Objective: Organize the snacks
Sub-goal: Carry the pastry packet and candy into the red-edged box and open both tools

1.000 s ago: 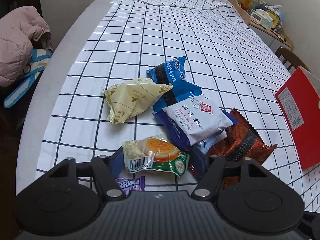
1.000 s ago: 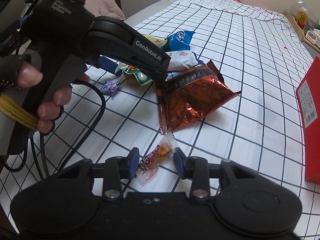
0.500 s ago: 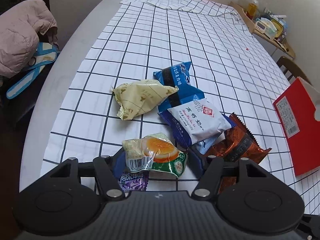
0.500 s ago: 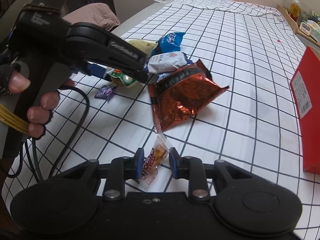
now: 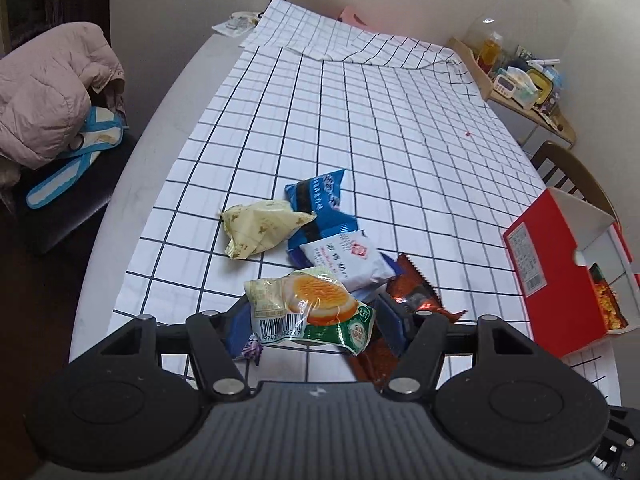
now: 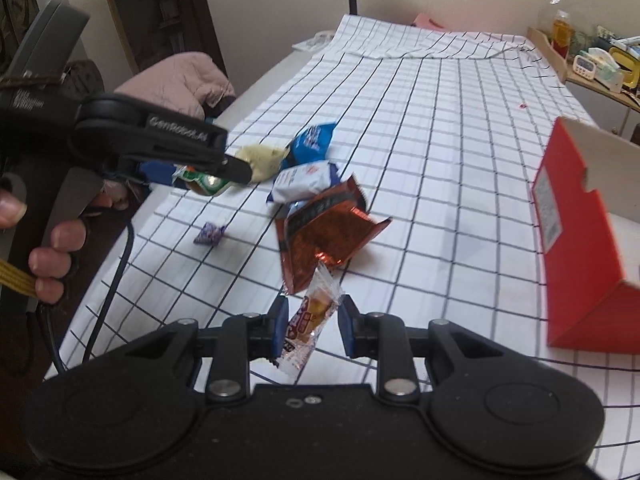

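Both grippers have risen off the checked tablecloth (image 5: 360, 128) since the earlier frames, each carrying its packet up with it, and the red box has come further into view at the right edge. We list first the left gripper (image 5: 312, 320), at the bottom centre of its own view, clenched on the egg-picture packet (image 5: 308, 308): clear film at the left with a barcode, an orange-and-white halved egg printed in the middle, a green band at the right end; it hangs clear of the cloth, above the purple candy (image 6: 209, 234) lying alone at centre left of the right wrist view. Next, the right gripper (image 6: 313, 330), whose jaws have just been closing, grasps the small clear-wrapped sweet (image 6: 310, 320), a yellowish piece under red lettering, held upright with its twisted tail pointing up. Remaining on the cloth, in the middle of the left view, we note a heap: the pale yellow packet (image 5: 260, 230) at the left, touching the blue packet (image 5: 320, 208); the white packet (image 5: 344, 258) lying over the blue one; and the crumpled copper foil bag (image 6: 320, 236), shiny, torn open, just beside the white packet. At the right edge stands the red box (image 5: 560, 264), open at the top, white inside, well apart from the heap.
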### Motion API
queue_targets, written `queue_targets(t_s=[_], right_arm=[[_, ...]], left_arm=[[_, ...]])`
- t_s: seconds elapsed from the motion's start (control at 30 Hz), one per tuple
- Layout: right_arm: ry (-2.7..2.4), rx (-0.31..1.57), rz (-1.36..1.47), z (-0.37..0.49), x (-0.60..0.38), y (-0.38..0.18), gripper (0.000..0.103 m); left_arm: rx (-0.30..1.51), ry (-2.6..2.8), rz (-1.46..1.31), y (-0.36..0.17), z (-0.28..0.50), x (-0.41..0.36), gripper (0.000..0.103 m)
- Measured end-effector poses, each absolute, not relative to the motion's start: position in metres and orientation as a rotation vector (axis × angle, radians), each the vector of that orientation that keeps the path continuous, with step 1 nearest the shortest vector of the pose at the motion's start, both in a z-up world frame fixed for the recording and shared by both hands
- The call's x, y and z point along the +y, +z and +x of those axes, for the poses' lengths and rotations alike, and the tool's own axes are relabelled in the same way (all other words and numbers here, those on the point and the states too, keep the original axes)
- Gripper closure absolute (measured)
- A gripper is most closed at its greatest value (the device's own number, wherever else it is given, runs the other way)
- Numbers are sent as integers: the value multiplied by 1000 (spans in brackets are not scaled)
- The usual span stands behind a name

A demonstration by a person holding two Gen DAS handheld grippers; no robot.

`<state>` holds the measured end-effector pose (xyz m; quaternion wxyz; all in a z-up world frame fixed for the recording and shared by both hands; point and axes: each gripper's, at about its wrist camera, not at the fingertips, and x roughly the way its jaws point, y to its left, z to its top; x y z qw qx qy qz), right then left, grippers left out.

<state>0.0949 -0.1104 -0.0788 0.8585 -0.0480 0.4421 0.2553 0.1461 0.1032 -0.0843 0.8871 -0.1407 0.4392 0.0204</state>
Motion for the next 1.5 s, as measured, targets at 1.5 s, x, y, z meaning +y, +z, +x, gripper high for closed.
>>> queue_targets(t_s=[1.5], right_arm=[[331, 751, -19, 172, -377, -3, 78]], left_arm=[[831, -219, -89, 0, 213, -201, 39]])
